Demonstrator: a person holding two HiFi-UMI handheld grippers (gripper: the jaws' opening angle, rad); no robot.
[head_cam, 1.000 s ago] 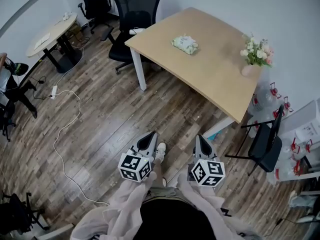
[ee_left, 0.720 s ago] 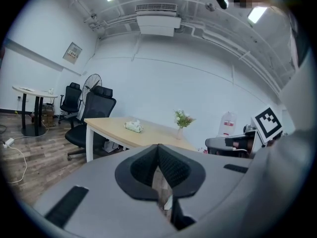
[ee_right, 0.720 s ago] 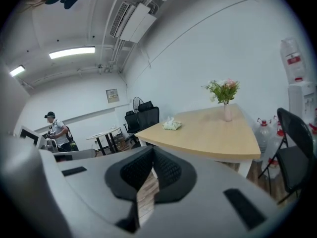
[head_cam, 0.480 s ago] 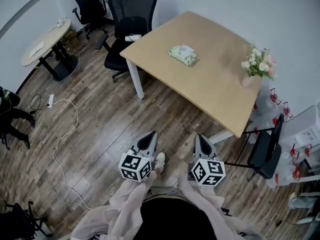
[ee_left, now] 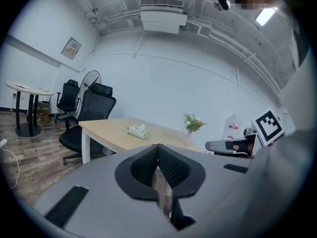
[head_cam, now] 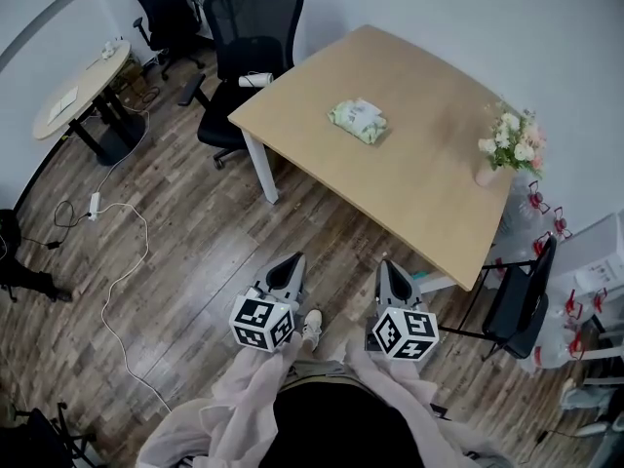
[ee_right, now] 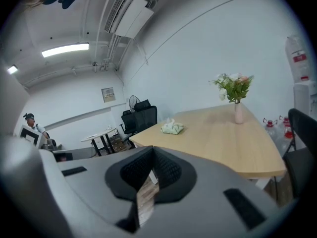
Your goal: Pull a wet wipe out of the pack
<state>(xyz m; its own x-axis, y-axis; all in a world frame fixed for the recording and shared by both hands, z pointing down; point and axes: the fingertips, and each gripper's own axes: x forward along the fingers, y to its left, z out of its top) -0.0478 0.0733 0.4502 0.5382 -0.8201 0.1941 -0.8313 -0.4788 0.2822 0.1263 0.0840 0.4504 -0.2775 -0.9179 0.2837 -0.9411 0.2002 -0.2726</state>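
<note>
The wet wipe pack (head_cam: 359, 121), pale green and white, lies on the wooden table (head_cam: 409, 183), toward its far left part. It also shows small and far off in the left gripper view (ee_left: 137, 130) and in the right gripper view (ee_right: 172, 128). Both grippers hang side by side over the wood floor, well short of the table and pointing toward it. My left gripper (head_cam: 291, 262) is shut with nothing in it, its jaws meeting at the tip (ee_left: 158, 147). My right gripper (head_cam: 387, 267) is also shut and empty (ee_right: 151, 149).
A vase of flowers (head_cam: 509, 144) stands at the table's right end. A small white roll (head_cam: 255, 80) lies at its left corner. Black office chairs (head_cam: 249, 27) stand behind the table, and another chair (head_cam: 522, 291) sits at the right. A round table (head_cam: 78, 91) and a floor cable (head_cam: 127, 261) are at the left.
Both grippers and the person have come forward toward the table, which now sits lower and nearer in the head view. The jaws stay shut.
</note>
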